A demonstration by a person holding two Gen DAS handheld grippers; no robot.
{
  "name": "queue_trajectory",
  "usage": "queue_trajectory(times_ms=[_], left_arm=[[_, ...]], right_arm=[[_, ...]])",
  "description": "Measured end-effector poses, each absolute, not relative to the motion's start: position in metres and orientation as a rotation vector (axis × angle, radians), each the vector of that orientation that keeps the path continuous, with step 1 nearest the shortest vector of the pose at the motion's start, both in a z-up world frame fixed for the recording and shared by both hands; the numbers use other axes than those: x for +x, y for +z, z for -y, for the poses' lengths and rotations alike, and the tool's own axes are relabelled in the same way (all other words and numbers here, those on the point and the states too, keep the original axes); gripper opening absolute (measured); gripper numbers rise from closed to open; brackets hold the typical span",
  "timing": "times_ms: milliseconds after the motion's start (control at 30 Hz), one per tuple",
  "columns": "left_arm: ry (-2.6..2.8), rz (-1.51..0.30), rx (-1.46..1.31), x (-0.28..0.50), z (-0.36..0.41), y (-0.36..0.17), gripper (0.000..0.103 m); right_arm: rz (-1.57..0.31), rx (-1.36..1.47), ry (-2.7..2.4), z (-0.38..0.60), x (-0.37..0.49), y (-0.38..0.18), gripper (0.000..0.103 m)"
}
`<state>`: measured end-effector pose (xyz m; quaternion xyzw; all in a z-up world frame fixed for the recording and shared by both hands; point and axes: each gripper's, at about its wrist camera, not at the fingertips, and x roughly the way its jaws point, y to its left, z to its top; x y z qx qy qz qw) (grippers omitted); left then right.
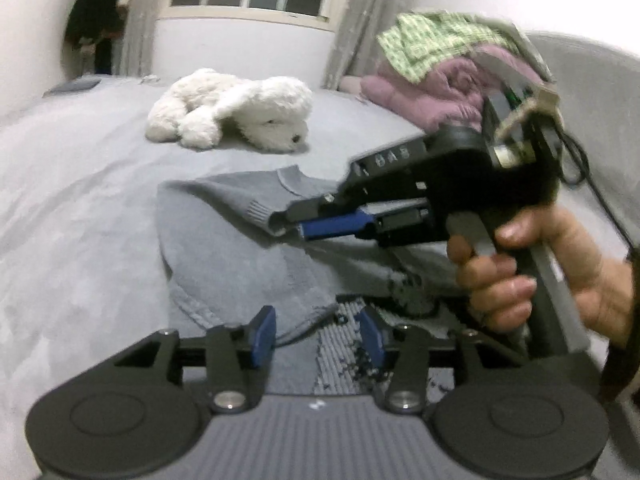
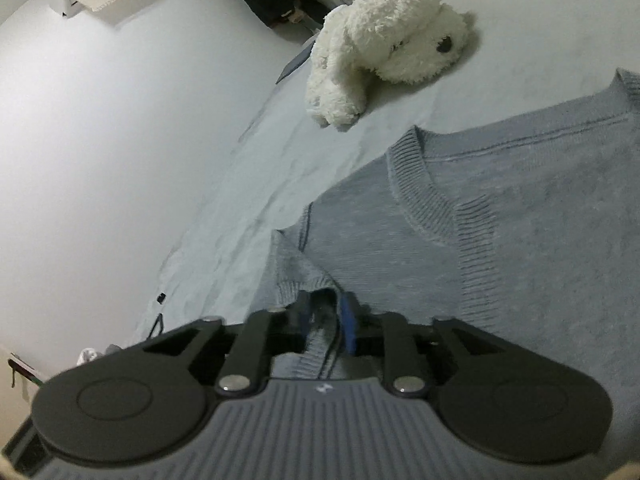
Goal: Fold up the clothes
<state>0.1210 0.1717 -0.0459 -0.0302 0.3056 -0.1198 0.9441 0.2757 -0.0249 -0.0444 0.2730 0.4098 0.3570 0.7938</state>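
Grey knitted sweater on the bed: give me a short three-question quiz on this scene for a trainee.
1. True or false: the white plush dog lies on the grey knitted sweater.
2. Which gripper has the sweater's ribbed cuff between its fingers? A left, B right.
3. Fill in: the checked cloth atop the clothes pile is ____.
Key: 1 false; 2 B, the right gripper; 3 green.
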Motion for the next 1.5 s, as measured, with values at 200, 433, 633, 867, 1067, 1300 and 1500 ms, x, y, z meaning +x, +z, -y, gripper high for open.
queue_trajectory(times_ms=[200,433,633,867,1067,1300,1500], left_arm=[[-0.210,-0.620,0.082,0.123,-0.155,-0.050,0.047],[-0.183,-0.619,0.105,0.125,-0.151,-0.051,0.028],[-0.124,-0.591,0.081,0.126,-0.155,-0.044,0.004],[-0.163,-0.541,0.032,0.130,-0.147,-0.017,0.003],[-0.233,-0.558,0.090,0.131,-0.119,-0.021,0.003],[-0.280,-0.621,0.140,0.133,-0.106,-0.038,0.004],[-0.333,-0.646,0.144,0.130,-0.109,-0.039,0.018]], right_arm=[[-0.738,0.293,0.816,0.005,0.255,-0.020,0.051],[-0.597,-0.155,0.811,-0.045,0.240,-0.012,0.052],[-0.678,-0.003,0.789,-0.035,0.271,-0.017,0.003],[-0.717,0.295,0.769,0.012,0.299,0.001,0.003],[-0.725,0.291,0.732,0.032,0.298,0.001,0.003],[-0.758,0.280,0.674,0.055,0.297,-0.014,0.003],[-0.770,0.214,0.641,0.056,0.293,-0.032,0.004]])
